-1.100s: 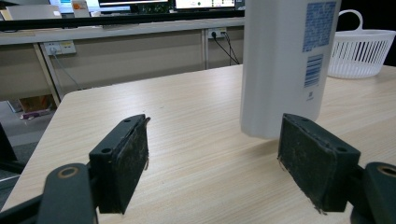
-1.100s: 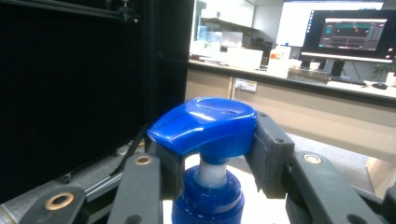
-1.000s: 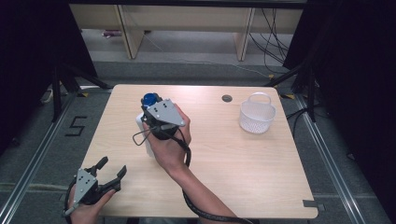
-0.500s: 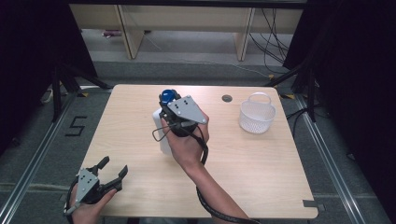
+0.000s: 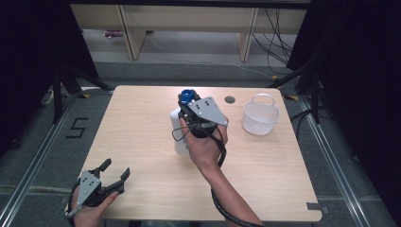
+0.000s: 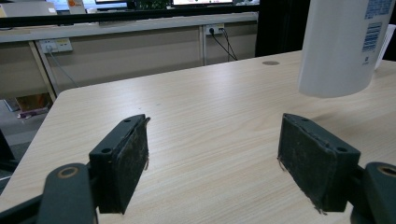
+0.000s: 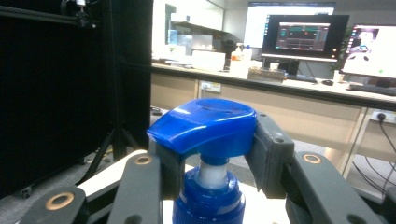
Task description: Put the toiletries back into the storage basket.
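From above, we see the right gripper (image 5: 189, 105) clamped on the blue pump (image 5: 187, 94) of a white bottle (image 5: 178, 135), left of a basket (image 5: 259, 115). Between the left gripper's (image 6: 212, 161) wide-open, empty jaws lies table (image 6: 205, 121); the bottle hangs lifted ahead-right. Right gripper view: jaws squeeze the pump.

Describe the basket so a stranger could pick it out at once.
Start at the wooden table and look to its far right corner, beyond the right gripper that holds the white bottle. There stands the basket: small, round, white mesh with a handle, and nothing else on the table is see-through.
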`<state>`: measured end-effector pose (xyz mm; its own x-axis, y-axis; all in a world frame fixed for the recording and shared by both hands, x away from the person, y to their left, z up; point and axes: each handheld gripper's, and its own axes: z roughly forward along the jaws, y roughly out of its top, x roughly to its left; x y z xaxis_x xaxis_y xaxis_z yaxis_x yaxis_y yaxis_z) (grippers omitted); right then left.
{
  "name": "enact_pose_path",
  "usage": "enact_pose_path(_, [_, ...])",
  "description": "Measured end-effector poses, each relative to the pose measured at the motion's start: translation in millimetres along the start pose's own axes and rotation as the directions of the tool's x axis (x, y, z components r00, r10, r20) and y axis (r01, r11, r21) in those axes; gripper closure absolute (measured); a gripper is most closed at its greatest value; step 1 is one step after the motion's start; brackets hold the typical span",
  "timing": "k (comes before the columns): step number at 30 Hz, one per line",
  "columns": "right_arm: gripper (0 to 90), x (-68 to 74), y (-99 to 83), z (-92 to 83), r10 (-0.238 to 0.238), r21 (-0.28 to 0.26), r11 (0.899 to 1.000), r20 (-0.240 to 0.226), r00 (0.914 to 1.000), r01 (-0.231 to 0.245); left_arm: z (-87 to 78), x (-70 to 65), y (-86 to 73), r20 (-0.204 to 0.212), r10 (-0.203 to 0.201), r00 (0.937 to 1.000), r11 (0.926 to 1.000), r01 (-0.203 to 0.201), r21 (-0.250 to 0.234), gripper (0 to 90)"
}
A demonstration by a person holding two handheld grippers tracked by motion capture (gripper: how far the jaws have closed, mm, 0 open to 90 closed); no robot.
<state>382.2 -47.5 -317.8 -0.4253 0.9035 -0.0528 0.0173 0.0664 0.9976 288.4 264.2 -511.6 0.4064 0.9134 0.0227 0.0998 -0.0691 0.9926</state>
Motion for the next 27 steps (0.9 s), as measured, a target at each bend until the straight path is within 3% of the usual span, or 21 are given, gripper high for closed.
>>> enact_pose_path(27, [60.5, -63.2, -1.6, -29.5, 0.018, 0.006, 1.000, 0.114, 0.9933, -0.019, 6.1, -3.6, -1.8, 0.008, 0.008, 0.9999, 0.9998, -0.008, 0.016, 23.8])
